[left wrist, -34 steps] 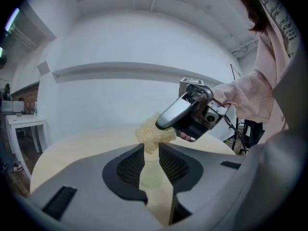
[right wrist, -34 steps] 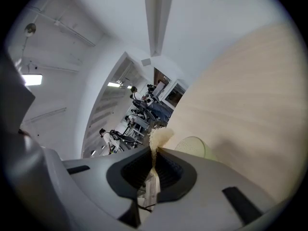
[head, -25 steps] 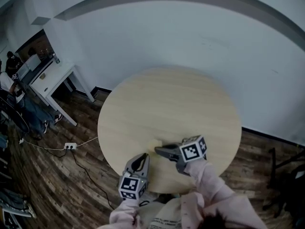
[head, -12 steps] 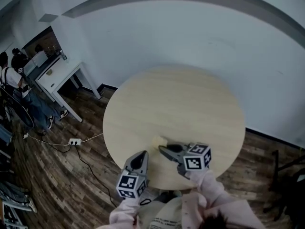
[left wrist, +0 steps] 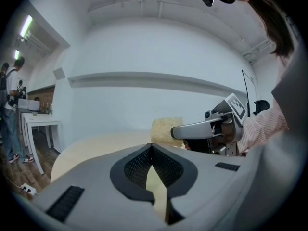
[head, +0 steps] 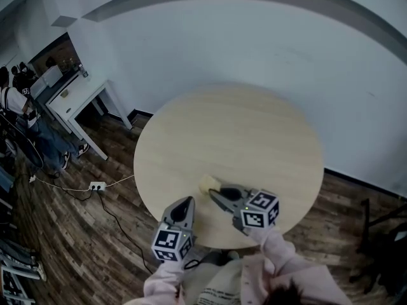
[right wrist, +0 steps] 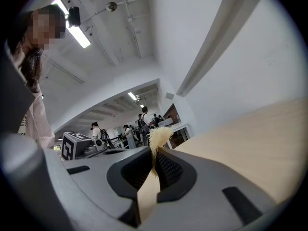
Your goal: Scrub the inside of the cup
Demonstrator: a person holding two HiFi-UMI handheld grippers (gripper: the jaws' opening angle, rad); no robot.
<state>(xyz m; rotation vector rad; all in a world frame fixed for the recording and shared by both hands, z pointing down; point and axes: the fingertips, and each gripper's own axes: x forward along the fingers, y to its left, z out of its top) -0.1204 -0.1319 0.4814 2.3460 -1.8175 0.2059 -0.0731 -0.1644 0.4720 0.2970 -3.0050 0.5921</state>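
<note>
Right gripper (head: 213,194) is clamped on a small pale-yellow sponge (head: 206,184), which pokes out past the jaw tips over the round table (head: 254,132). Left gripper (head: 187,201) is pinched together on nothing and hovers just beside it. Funny thing: there's no cup in any of the 3 views, so I'd say scrubbing hasn't started and this is only the tool-in-hand step. Next move needs a cup found and steadied, probably by the left one, jaws opened first. Sponge looks coarse, fibrous and squashy; the tabletop is smooth, light wood-grain; the jaw pads are dark with a fine mesh texture.
</note>
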